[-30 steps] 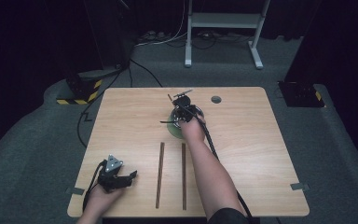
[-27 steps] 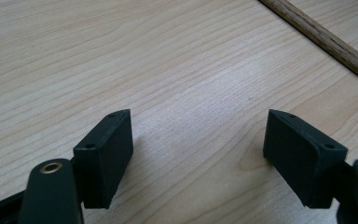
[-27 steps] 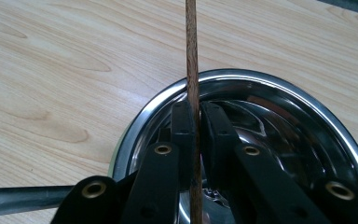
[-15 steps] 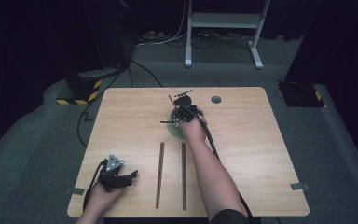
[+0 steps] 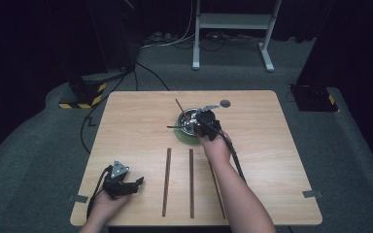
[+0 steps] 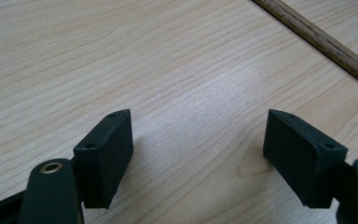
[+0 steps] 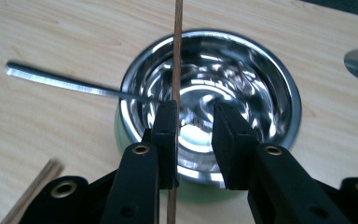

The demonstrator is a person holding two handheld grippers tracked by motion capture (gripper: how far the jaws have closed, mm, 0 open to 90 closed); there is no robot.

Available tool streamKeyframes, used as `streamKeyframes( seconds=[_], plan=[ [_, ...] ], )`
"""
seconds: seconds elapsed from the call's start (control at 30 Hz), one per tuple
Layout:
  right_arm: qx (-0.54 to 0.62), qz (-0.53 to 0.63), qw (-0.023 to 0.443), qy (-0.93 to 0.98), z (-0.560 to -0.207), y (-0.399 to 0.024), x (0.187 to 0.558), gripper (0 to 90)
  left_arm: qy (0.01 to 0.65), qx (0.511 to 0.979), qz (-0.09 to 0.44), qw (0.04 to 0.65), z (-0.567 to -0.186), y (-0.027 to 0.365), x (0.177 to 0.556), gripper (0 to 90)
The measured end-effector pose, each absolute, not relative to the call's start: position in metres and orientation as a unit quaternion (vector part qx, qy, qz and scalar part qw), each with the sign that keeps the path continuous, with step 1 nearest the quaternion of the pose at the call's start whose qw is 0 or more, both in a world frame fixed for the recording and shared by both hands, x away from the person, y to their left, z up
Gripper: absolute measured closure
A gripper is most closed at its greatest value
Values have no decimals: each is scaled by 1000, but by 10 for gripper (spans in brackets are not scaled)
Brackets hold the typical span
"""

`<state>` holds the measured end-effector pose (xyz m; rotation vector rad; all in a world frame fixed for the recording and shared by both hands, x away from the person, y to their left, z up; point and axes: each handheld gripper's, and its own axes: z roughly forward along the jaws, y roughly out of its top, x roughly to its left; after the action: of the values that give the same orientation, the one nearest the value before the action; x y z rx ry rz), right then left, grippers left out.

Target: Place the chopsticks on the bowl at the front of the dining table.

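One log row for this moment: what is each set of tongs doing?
right tongs: jaws have just been opening, wooden stick between them, unpinched, above steel bowl | left tongs: open, empty, low over table

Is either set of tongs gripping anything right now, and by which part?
Nothing is gripped. The right tongs have just opened; the wooden stick leans against one pad over the steel bowl. The left tongs are open over bare table.

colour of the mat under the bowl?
Pale green mat under the steel bowl; clearest in the high view.
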<state>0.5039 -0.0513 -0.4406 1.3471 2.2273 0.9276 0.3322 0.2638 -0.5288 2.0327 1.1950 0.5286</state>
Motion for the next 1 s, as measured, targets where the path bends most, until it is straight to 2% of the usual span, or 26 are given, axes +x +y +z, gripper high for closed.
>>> streamKeyframes(
  seconds=[0.43,1.0],
  plan=[
    [475,346,192,786,-453,-102,442,696,463,786,204,356,-529,264,332,242],
    [478,338,174,792,-492,-122,375,670,463,786,204,356,-529,263,333,242]
  ],
)
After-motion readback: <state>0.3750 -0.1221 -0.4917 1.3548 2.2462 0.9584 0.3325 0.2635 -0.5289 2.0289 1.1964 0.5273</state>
